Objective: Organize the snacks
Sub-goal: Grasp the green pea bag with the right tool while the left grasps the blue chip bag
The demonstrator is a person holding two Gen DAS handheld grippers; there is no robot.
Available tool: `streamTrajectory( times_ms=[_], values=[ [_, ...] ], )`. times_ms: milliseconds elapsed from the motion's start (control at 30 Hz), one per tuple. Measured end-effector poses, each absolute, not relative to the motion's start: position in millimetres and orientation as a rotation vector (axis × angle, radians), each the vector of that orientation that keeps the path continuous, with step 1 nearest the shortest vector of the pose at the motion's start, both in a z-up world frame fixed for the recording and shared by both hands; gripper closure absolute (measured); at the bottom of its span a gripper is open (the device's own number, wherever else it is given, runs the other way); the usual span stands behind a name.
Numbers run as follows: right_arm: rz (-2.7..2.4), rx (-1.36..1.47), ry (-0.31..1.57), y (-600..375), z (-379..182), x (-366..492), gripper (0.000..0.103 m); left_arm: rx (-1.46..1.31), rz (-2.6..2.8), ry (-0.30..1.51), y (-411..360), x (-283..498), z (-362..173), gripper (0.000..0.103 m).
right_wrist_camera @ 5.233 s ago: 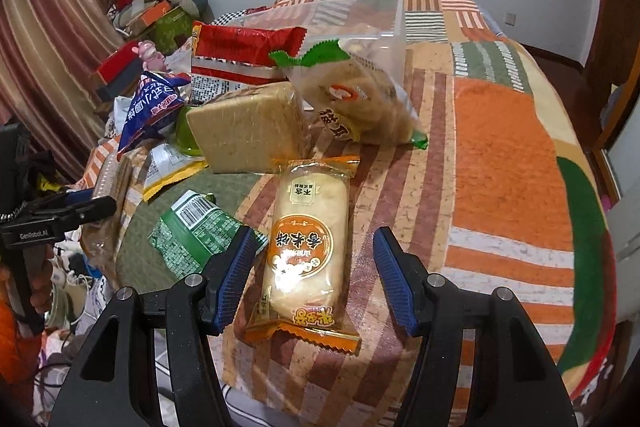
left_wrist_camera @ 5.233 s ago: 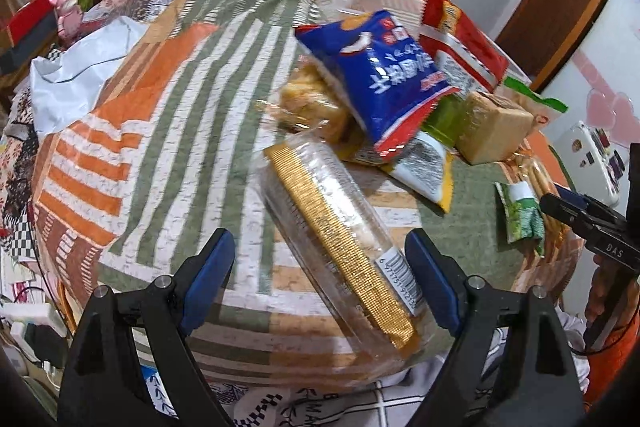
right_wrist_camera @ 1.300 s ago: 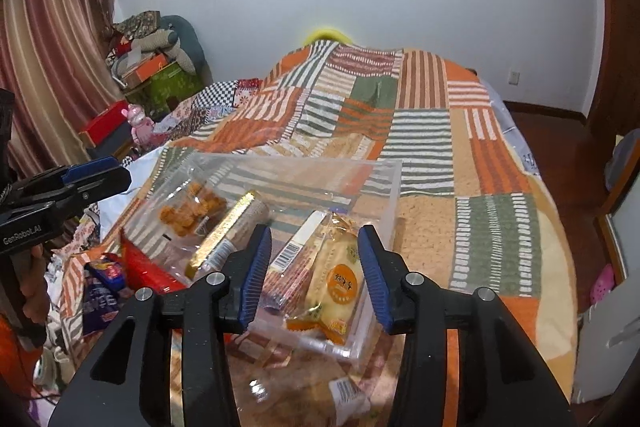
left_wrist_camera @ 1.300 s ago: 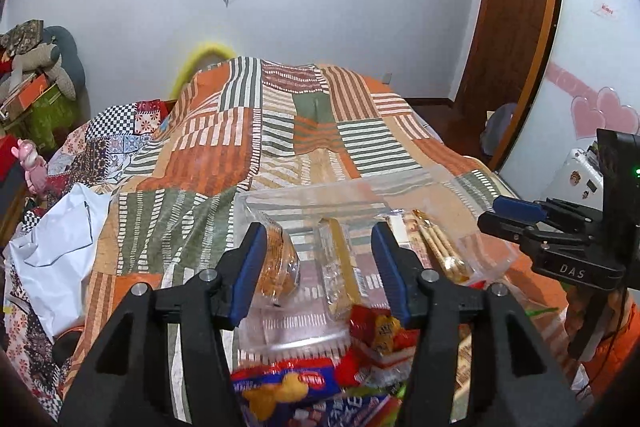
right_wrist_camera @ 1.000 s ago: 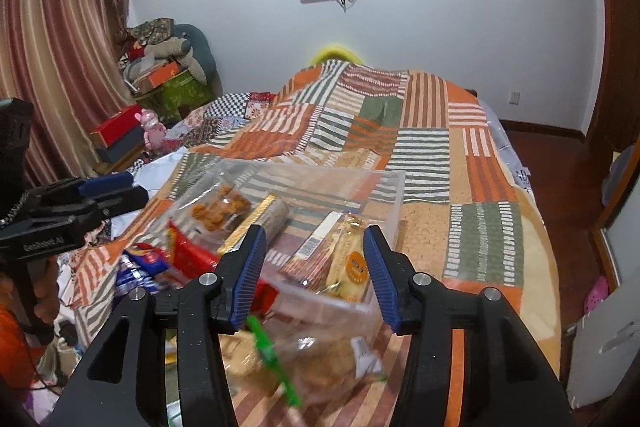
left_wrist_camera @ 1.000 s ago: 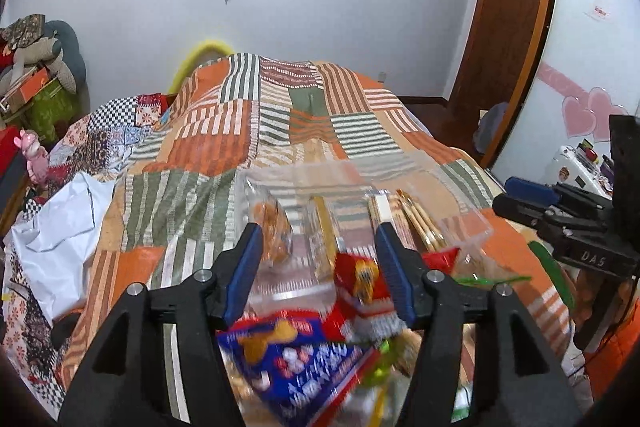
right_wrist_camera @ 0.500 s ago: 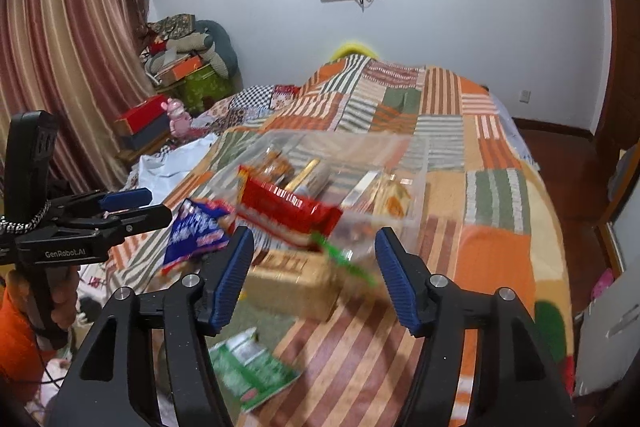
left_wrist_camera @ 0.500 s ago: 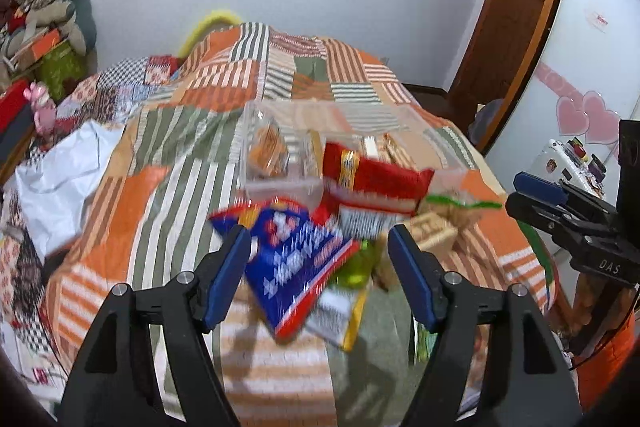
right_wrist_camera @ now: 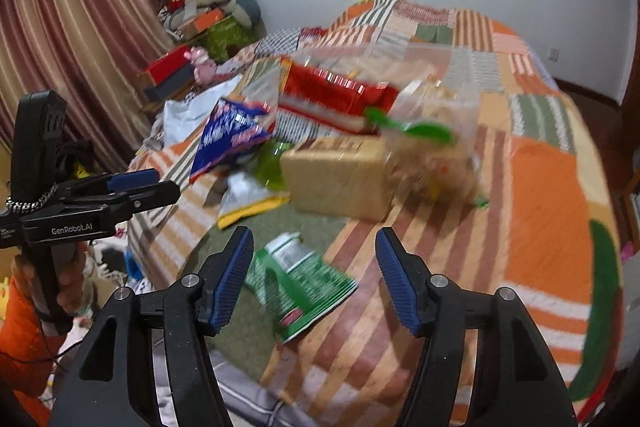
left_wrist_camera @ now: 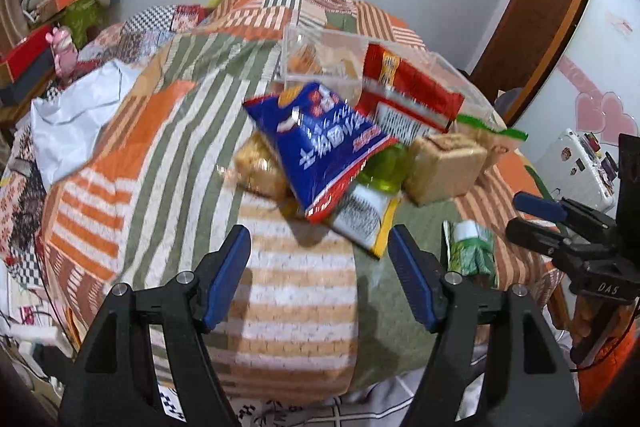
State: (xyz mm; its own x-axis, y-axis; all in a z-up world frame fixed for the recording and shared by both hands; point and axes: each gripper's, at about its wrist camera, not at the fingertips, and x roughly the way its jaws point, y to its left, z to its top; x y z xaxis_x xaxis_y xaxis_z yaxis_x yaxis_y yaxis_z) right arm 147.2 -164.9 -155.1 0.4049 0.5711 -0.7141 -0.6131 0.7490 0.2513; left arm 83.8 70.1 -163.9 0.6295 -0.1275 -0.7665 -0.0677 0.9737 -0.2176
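My left gripper (left_wrist_camera: 319,275) stands open above the striped bedspread (left_wrist_camera: 296,291), and nothing is between its blue pads (left_wrist_camera: 226,275). Its jaws have just been opening. My right gripper (right_wrist_camera: 314,281) is open too, its jaws have also just been opening, and only the upper part of the green packet (right_wrist_camera: 304,283) shows in the gap between them, not touched by either pad.

I take the blue snack bag (left_wrist_camera: 320,143) as my landmark; it lies in the middle of the snack pile on the bed. Behind it stands the clear plastic box (left_wrist_camera: 320,55), and some snacks are inside, but blur hides which ones. Just to the right of the blue bag, and leaning on the box, is the red packet (left_wrist_camera: 412,95). Under the lower edge of the blue bag a white and yellow packet (left_wrist_camera: 364,219) sticks out, and a green-yellow thing (left_wrist_camera: 384,171) shows beside it. On the left, partly under the blue bag, is a pale brown pastry packet (left_wrist_camera: 260,167). To the right of the blue bag sits the brown bread block (left_wrist_camera: 444,167), and behind it a clear bag with green top (left_wrist_camera: 492,135). The green packet lies nearer to me than the blue bag, apart from the pile.
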Motion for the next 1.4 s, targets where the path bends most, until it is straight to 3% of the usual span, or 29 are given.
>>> streamTrajectory(
  times_ms=[200, 333, 467, 567, 633, 867, 1000, 1100, 1400],
  values=[
    [0.794, -0.093, 0.953, -149, -175, 140, 0.043, -0.275, -0.036, 0.928, 72, 80, -178, 0.032],
    [0.785, -0.114, 0.937, -145, -178, 140, 0.035, -0.287, -0.038, 0.94, 71, 82, -183, 0.032],
    [0.789, -0.105, 0.954, -142, -183, 147, 0.035, -0.302, -0.05, 0.944, 71, 88, -183, 0.032],
    [0.787, -0.121, 0.939, -138, -184, 147, 0.042, -0.307, -0.052, 0.94, 71, 98, -180, 0.032],
    [0.795, -0.13, 0.937, -136, -183, 147, 0.056, -0.311, -0.053, 0.937, 73, 103, -177, 0.032],
    [0.77, -0.09, 0.915, -147, -177, 151, 0.059, -0.357, -0.039, 0.902, 82, 129, -164, 0.032],
    [0.745, -0.054, 0.888, -158, -167, 153, 0.059, -0.375, -0.001, 0.863, 87, 143, -155, 0.017],
    [0.726, -0.036, 0.868, -167, -161, 157, 0.059, -0.377, 0.002, 0.842, 89, 155, -149, 0.012],
    [0.69, 0.0, 0.829, -179, -150, 163, 0.06, -0.389, 0.025, 0.921, 89, 187, -177, 0.011]
  ],
)
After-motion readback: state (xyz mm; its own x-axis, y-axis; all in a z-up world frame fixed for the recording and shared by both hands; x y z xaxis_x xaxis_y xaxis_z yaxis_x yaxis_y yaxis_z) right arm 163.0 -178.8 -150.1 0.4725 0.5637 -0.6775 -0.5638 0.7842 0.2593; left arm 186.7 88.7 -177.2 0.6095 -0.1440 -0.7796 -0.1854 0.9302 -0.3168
